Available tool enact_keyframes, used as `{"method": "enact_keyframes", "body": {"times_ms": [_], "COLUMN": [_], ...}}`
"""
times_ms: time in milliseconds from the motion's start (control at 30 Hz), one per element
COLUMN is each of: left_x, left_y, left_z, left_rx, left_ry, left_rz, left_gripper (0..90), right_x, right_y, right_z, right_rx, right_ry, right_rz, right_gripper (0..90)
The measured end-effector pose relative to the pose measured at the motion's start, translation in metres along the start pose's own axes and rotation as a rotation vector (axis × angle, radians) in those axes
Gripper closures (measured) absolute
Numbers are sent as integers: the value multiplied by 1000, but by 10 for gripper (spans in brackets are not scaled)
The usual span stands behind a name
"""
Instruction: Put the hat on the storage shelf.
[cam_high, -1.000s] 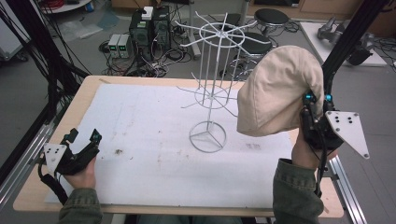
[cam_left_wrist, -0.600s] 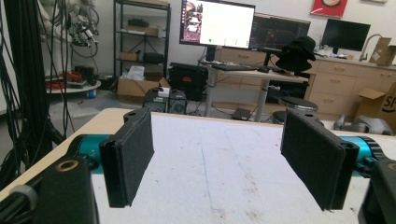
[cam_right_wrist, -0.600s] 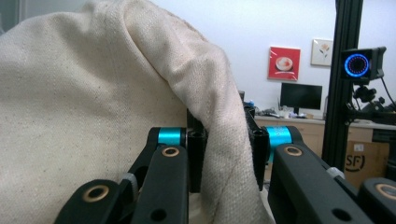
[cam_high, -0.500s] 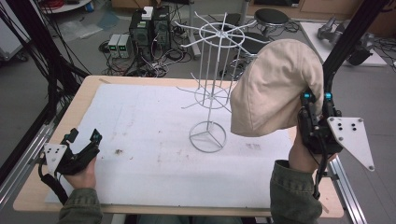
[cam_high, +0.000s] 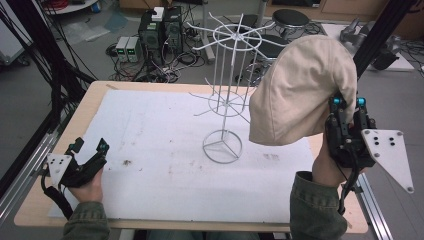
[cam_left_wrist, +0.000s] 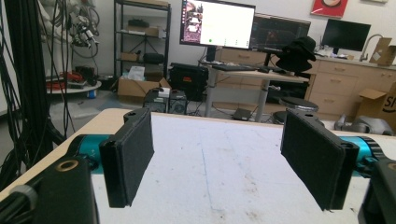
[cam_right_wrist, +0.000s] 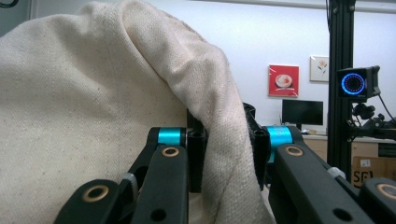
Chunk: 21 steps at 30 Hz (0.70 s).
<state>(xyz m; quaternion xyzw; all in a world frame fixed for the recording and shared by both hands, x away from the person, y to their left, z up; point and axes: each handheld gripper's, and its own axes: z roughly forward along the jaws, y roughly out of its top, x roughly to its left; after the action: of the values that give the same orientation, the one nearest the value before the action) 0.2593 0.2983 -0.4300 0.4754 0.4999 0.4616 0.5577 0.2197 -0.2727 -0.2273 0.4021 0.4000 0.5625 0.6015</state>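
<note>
Left gripper (cam_left_wrist: 219, 163) jaws wide apart — over white mat (cam_left_wrist: 224, 154).

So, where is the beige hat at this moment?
In the high view the beige hat is at the right, held up above the table by the right tongs, just right of the white wire rack.

Right tool (cam_high: 346, 106) raised, jaws clamped, apparently pointing up; left tool (cam_high: 89, 146) low, jaws wide apart.

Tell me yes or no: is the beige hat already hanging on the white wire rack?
No, the beige hat is clamped in the right gripper and held up beside the white wire rack, not hung on its arms.
</note>
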Motion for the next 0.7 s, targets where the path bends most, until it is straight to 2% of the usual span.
{"method": "enact_keyframes", "body": {"times_ms": [200,500,700], "left_x": [0,1,1], "left_y": [0,0,0], "left_z": [0,0,0], "left_rx": [2,1,0], "left_ry": [1,-2,-3], "left_rz": [2,1,2], "left_gripper": [257,257,257], "right_x": [5,12,21], "right_y": [3,18,30], "right_z": [3,14,27], "right_rx": [-23,-64,-88], "right_ry": [10,19,28], "right_rz": [0,33,16], "right_gripper": [761,761,761]}}
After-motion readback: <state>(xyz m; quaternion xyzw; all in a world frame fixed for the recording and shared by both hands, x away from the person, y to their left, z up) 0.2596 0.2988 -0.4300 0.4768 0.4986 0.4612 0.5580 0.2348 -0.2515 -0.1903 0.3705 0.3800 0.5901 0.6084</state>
